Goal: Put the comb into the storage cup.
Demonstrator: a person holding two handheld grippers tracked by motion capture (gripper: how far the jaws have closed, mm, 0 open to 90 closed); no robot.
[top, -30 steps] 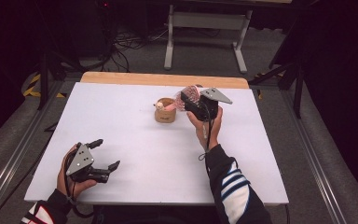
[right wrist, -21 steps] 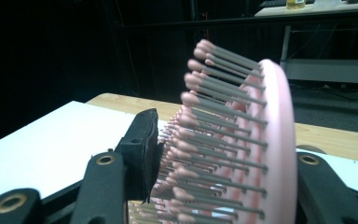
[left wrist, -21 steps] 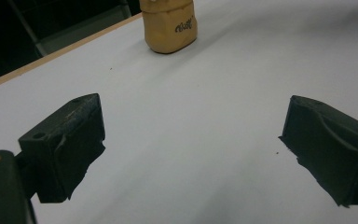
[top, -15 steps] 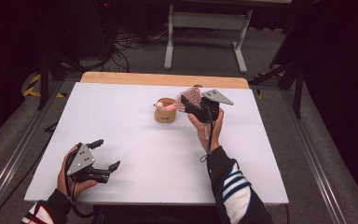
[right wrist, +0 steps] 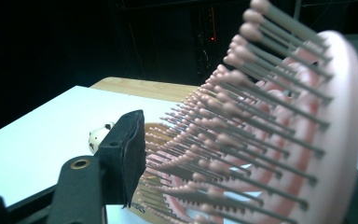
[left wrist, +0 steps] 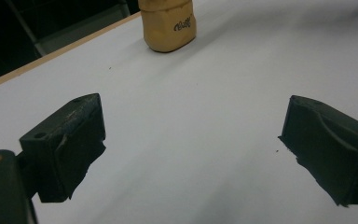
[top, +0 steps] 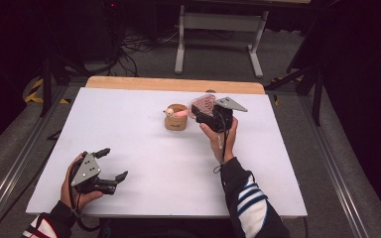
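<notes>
Partly hidden behind the right gripper (top: 204,111), the pink oval bristled hairbrush (right wrist: 279,140) is pinched between its jaws, its handle cut off from view. Just beyond stands a tan round wooden cup (top: 176,118); its black script label is illegible. Well apart, the left gripper (top: 110,165) rests, jaws spread.

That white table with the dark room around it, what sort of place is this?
Probably a lab or studio set up for recording handling work. A bare white table stands on a grey floor among loose cables and a metal stand, and a person works with a hand-held gripper in each hand.
</notes>
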